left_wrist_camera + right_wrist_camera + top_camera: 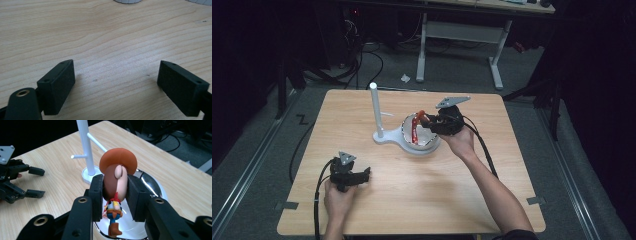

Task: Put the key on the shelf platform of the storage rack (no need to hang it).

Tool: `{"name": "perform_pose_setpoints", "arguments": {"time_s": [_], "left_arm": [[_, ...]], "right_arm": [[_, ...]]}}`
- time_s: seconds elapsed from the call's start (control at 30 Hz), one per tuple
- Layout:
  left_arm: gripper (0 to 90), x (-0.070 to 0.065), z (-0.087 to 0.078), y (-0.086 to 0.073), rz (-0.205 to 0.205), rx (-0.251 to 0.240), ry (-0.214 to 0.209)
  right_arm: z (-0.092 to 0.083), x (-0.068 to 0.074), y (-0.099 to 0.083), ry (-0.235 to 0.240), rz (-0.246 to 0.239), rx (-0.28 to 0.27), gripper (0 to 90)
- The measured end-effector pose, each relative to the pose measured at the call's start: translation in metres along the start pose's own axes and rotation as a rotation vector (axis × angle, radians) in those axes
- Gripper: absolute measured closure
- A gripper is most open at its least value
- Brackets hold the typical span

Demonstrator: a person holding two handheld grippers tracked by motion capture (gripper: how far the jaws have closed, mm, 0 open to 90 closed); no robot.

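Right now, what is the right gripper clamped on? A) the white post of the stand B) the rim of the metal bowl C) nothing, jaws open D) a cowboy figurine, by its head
D: in the right gripper view the right gripper has both pads pressed on the head of the cowboy figurine, which hangs above the metal bowl.

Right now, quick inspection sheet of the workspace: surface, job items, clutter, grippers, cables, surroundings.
Surface: light wooden table, bare around the items.
Job's things: cowboy figurine, big orange hat, hanging over the shiny bowl; white stand with side pegs beside the bowl.
Clutter: nothing seen.
Grippers: right gripper shut on the figurine's head; left gripper open, nothing between its jaws, low over the table.
Cables: black cable trails from each gripper.
Surroundings: dark room, grey floor, desk legs behind, loose floor cables.
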State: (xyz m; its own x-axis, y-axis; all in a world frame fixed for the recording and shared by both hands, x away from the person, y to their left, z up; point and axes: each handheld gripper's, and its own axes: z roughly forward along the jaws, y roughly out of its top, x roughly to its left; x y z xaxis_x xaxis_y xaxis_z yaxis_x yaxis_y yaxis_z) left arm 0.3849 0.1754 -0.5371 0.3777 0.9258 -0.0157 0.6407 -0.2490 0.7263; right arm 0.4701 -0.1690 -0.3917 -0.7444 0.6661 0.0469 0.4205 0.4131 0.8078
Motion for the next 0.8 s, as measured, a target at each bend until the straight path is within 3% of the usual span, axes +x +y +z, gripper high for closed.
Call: {"name": "perform_pose_setpoints", "arguments": {"time_s": [0.8], "left_arm": [[15.1, 0.0, 0.0, 0.0, -0.001, -0.001, 0.0]], "right_arm": [[0.038, -0.01, -0.022, -0.033, 0.043, 0.089, 68.1]]}}
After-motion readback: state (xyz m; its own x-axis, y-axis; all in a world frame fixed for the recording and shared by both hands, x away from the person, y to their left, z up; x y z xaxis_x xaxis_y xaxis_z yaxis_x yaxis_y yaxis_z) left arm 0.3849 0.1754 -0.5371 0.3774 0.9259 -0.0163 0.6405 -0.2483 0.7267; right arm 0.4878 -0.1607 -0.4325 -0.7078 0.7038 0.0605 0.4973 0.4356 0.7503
